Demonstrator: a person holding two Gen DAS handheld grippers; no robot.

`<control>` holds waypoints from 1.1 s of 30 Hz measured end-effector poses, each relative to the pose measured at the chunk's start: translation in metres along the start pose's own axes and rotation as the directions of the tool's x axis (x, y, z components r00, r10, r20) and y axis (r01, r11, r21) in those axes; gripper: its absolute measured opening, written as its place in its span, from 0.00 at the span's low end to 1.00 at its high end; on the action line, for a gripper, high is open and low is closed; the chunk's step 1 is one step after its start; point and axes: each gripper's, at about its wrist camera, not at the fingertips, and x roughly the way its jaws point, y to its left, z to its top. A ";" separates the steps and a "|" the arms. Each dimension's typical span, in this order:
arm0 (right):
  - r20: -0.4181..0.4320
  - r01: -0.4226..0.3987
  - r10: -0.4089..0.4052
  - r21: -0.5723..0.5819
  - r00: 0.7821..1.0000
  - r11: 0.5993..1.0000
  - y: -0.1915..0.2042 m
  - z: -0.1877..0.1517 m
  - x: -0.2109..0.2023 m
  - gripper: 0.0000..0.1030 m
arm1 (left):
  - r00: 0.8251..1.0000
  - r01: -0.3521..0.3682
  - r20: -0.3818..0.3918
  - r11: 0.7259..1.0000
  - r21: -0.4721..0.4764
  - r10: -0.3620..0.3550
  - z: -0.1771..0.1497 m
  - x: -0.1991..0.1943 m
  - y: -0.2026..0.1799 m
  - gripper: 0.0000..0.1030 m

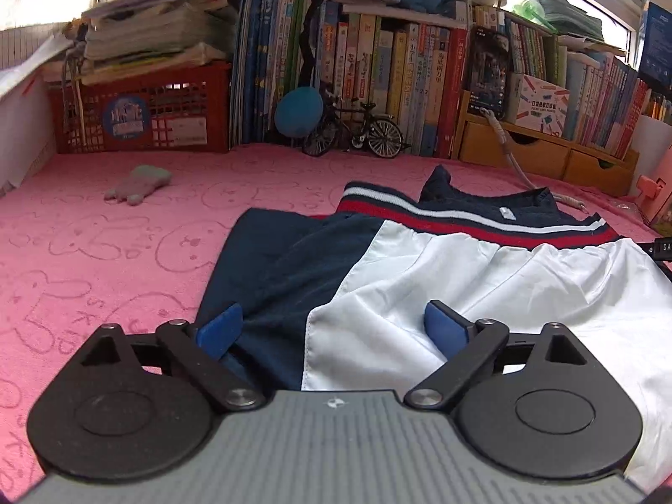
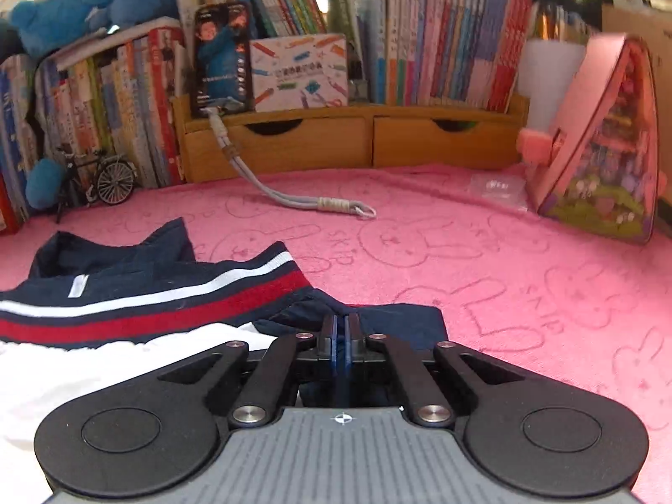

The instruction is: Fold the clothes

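Observation:
A navy and white jacket (image 1: 483,277) with a red-and-white striped band (image 1: 462,220) lies on the pink blanket (image 1: 105,252). My left gripper (image 1: 332,327) hovers over its near edge, open wide. One blue pad (image 1: 218,329) is over the navy panel and the other over the white panel, and neither presses the cloth. In the right wrist view the same jacket (image 2: 147,294) lies at the lower left. My right gripper (image 2: 341,327) is shut, its pads pinched together on the navy fabric at the jacket's right edge (image 2: 403,323).
A red crate (image 1: 138,117) with stacked papers, rows of books (image 1: 399,75), a toy bicycle (image 1: 357,132) and wooden drawers (image 2: 357,143) line the back. A small grey plush (image 1: 138,185) lies at left, a cord (image 2: 294,199) runs across the blanket, and a pink case (image 2: 600,143) stands at right.

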 end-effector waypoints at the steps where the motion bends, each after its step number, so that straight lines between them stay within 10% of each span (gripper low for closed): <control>1: 0.031 -0.016 0.016 -0.024 0.999 1.000 0.006 -0.001 -0.015 0.22 | 0.999 0.002 0.035 1.000 0.026 -0.003 0.004 -0.008 -0.006 0.87; 6: 0.091 -0.235 0.239 -0.050 0.967 0.971 0.034 -0.011 -0.075 0.38 | 0.994 0.010 0.103 0.981 0.195 -0.031 0.037 -0.004 -0.039 0.86; 11: 0.097 -0.312 0.324 -0.121 0.941 0.942 0.059 -0.031 -0.113 0.52 | 0.977 -0.212 0.059 0.887 0.411 0.206 0.039 0.082 -0.035 0.56; 15: 0.088 -0.260 0.272 -0.125 0.958 0.958 0.051 -0.047 -0.124 0.58 | 0.984 -0.152 -0.040 0.941 0.301 0.172 0.039 0.107 -0.007 0.56; 20: 0.055 -0.208 0.209 -0.026 0.976 0.978 0.037 -0.070 -0.137 0.58 | 0.972 -0.212 -0.045 0.939 0.270 0.232 0.044 0.111 -0.005 0.67; 23: 0.060 -0.240 0.239 0.007 0.969 0.971 0.046 -0.086 -0.154 0.58 | 0.956 -0.275 -0.047 0.939 0.205 0.290 0.053 0.099 -0.001 0.56; 28: 0.063 -0.311 0.310 0.003 0.949 0.950 0.073 -0.107 -0.177 0.40 | 0.998 0.035 0.053 0.987 0.157 -0.044 0.059 0.013 -0.017 0.41; 31: 0.077 -0.324 0.328 -0.059 0.942 0.944 0.093 -0.115 -0.185 0.40 | 0.934 0.357 -0.062 0.912 0.199 -0.352 0.048 -0.025 -0.046 0.40; 33: 0.092 -0.286 0.296 -0.106 0.951 0.952 0.103 -0.120 -0.187 0.40 | 0.901 0.434 -0.153 0.859 0.272 -0.406 0.031 -0.028 -0.073 0.39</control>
